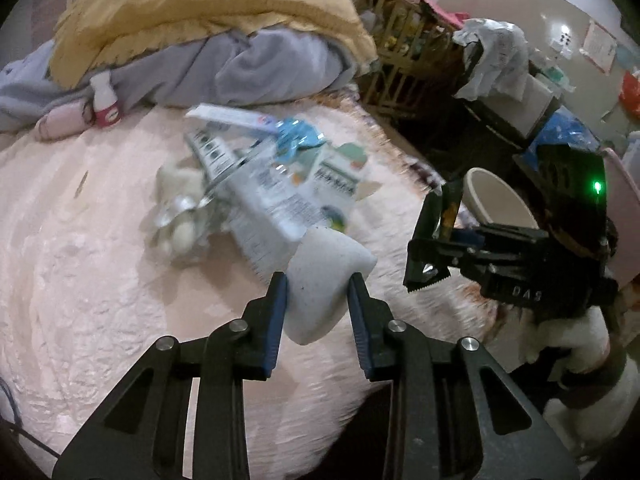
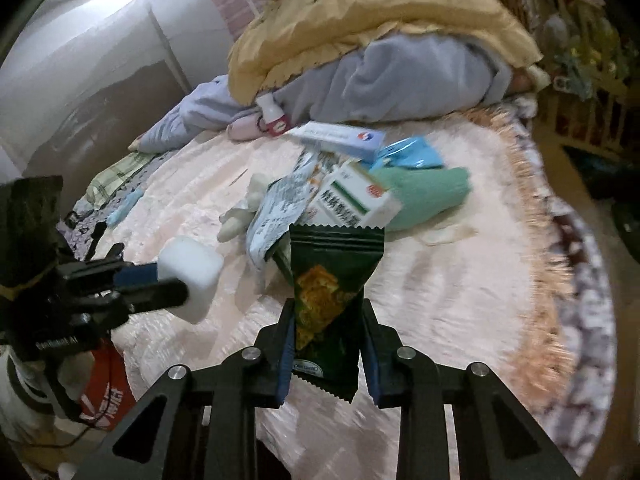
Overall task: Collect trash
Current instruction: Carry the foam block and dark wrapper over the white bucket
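My left gripper (image 1: 318, 284) is shut on a white foam block (image 1: 324, 280), held above the pink bed cover; the block also shows in the right wrist view (image 2: 190, 268). My right gripper (image 2: 328, 312) is shut on a dark green snack wrapper (image 2: 332, 280), held upright; the wrapper also shows in the left wrist view (image 1: 430, 236). A trash pile (image 1: 264, 184) of medicine boxes, printed paper, blue foil and crumpled tissue lies on the bed ahead. In the right wrist view a white-green medicine box (image 2: 356, 196) and a blue-white box (image 2: 340, 138) top it.
A yellow quilt (image 1: 208, 4) and grey blanket (image 1: 248, 68) are heaped at the back of the bed, with a small white bottle (image 1: 105, 100) beside them. A white bin (image 1: 496, 200) stands right of the bed edge. A wooden crib (image 1: 404, 40) and cluttered furniture stand behind.
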